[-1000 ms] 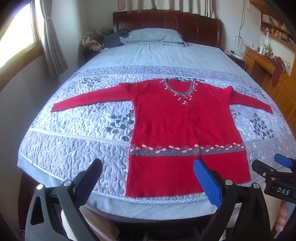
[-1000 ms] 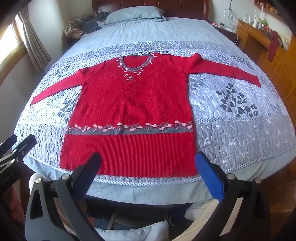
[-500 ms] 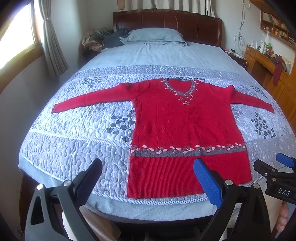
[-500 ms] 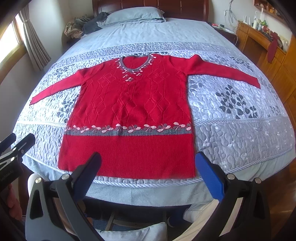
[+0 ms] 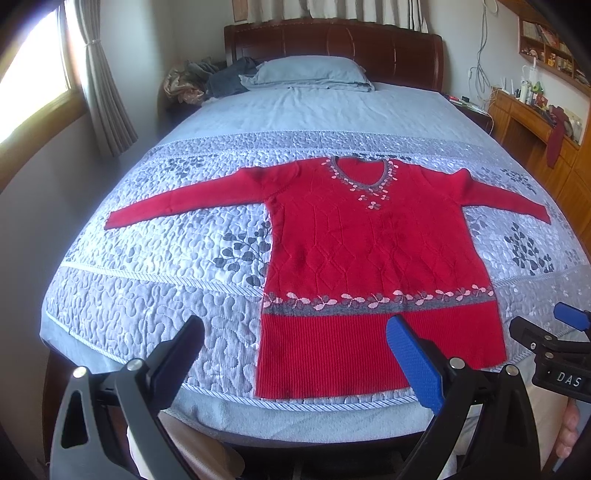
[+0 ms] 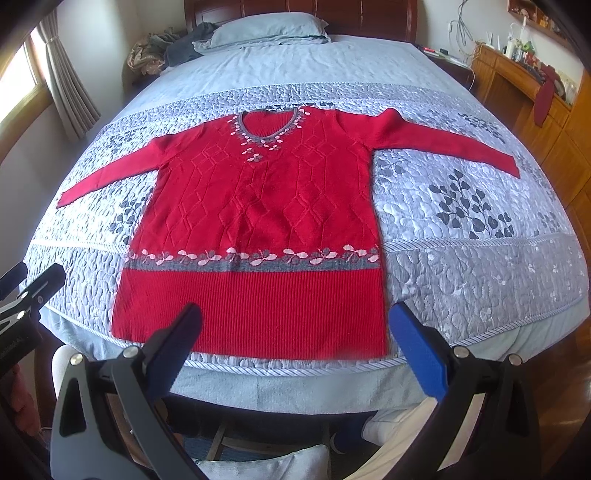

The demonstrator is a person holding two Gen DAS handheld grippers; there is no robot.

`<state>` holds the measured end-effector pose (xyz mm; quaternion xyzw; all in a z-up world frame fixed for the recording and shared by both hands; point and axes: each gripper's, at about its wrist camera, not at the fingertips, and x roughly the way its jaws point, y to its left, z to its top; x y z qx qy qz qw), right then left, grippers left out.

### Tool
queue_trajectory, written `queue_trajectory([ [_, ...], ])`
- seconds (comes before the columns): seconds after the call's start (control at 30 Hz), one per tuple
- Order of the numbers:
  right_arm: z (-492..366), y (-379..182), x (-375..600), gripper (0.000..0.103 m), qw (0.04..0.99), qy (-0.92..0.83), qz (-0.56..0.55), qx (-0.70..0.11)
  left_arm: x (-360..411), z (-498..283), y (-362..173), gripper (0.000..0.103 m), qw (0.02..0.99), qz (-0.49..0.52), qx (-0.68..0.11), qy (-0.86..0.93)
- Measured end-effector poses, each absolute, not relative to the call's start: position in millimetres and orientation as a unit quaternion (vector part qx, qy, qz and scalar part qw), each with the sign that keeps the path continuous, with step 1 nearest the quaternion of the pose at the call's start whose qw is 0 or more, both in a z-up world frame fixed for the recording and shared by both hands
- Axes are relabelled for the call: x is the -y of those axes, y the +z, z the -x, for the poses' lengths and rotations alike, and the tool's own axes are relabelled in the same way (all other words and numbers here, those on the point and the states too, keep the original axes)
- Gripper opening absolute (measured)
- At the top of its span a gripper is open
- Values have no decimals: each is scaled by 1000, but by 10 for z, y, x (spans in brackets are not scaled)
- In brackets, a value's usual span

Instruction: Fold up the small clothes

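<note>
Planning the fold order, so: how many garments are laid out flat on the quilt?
1. A red sweater lies flat near the foot of the bed, sleeves spread. Crumpled clothes beside the pillow may hide more.

Black left gripper [image 5: 295, 363], blue pad, silver screws, right gripper [image 6: 295, 354] alike
</note>
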<state>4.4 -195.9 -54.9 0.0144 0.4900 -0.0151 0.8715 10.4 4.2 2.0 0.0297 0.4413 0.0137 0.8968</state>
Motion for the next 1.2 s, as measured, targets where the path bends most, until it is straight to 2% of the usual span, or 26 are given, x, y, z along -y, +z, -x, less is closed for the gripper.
queue_trajectory([
  [1.2, -132, -570, 1979, 100, 871, -16, -9, -491, -50, -193, -1, 99, 895, -34, -444, 19],
])
